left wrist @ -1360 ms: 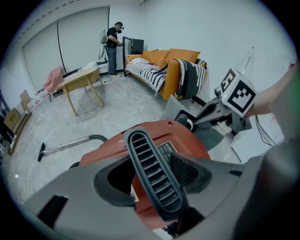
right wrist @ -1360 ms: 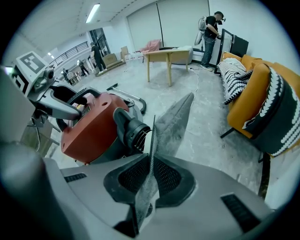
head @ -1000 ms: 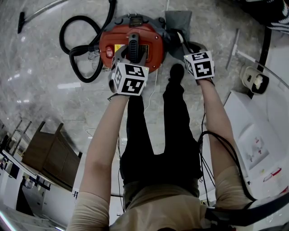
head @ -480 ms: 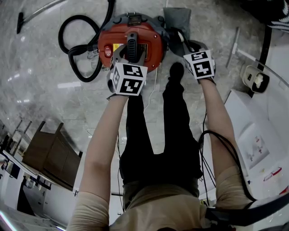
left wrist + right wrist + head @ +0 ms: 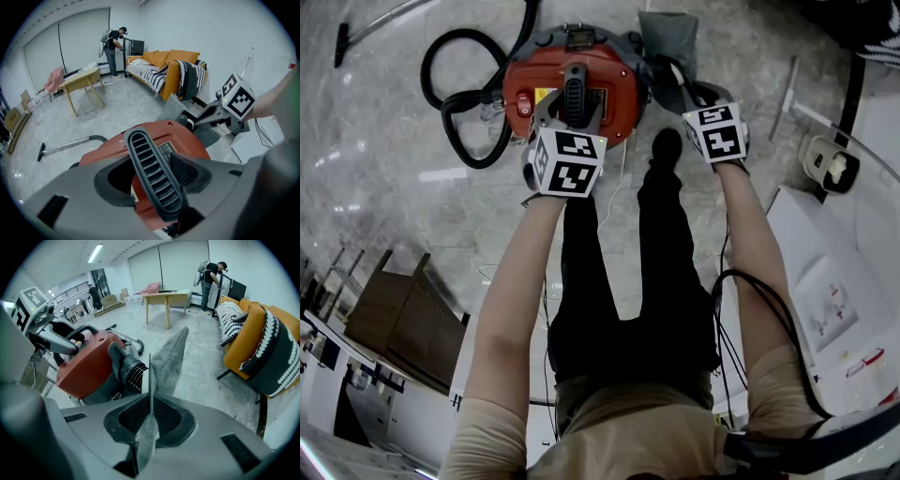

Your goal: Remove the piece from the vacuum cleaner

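Head view: looks steeply down past both forearms at a red vacuum cleaner [image 5: 572, 89] on the marble floor [image 5: 394, 187], with the left gripper [image 5: 570, 111] down on the black handle [image 5: 573, 94] across its top and the right gripper [image 5: 680, 86] at its right flank, beside a grey fabric piece [image 5: 664, 37] that lies partly on the floor. Gives no clear reading of either jaw gap from here. Shows a black hose [image 5: 442, 111] coiled to the left of the machine. Left gripper view: clamps the ribbed handle between widely spread jaws, a pad against each side, and hides the handle's near end behind the jaw bodies. Takes in, well beyond, an orange sofa [image 5: 171, 63], a wooden table [image 5: 83, 80], a person [image 5: 112, 44] at the far wall and a metal wand [image 5: 65, 146] on the floor. Right gripper view: pinches the thin fabric piece edge-on between jaws pressed almost together. Follows the cloth upward just beside the machine's ribbed black port [image 5: 129, 369], without showing whether cloth and port touch. Cuts off the cloth's lower end inside the jaws.
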{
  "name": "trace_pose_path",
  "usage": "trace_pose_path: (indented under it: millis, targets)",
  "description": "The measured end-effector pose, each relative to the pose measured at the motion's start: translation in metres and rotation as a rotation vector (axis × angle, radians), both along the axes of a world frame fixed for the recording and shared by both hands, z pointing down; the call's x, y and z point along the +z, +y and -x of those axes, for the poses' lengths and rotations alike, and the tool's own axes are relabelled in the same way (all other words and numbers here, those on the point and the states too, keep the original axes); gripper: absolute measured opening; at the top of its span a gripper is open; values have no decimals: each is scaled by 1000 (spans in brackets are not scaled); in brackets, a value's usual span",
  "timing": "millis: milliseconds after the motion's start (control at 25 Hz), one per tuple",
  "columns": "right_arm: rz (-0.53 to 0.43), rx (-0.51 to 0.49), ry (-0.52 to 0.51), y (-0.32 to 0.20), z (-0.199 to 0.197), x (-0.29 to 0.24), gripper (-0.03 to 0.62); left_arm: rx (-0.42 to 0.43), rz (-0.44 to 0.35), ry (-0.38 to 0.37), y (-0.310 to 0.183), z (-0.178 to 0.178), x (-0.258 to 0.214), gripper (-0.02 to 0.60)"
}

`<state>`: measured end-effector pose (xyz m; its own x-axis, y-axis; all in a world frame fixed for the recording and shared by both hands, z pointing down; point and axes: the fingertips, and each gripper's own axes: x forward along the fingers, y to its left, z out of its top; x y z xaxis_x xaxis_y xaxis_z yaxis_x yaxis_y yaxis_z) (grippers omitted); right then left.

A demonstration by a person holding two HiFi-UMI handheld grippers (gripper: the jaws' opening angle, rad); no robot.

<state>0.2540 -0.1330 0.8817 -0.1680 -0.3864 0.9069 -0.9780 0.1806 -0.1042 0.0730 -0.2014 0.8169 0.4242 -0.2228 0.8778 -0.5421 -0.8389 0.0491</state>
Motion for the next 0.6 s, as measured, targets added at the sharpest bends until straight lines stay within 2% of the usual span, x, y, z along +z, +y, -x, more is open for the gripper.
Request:
trace_pose_path:
  millis: [600]
  targets:
    - [3, 3, 15, 1, -2, 1, 35, -2, 1, 2, 0, 1, 0, 241]
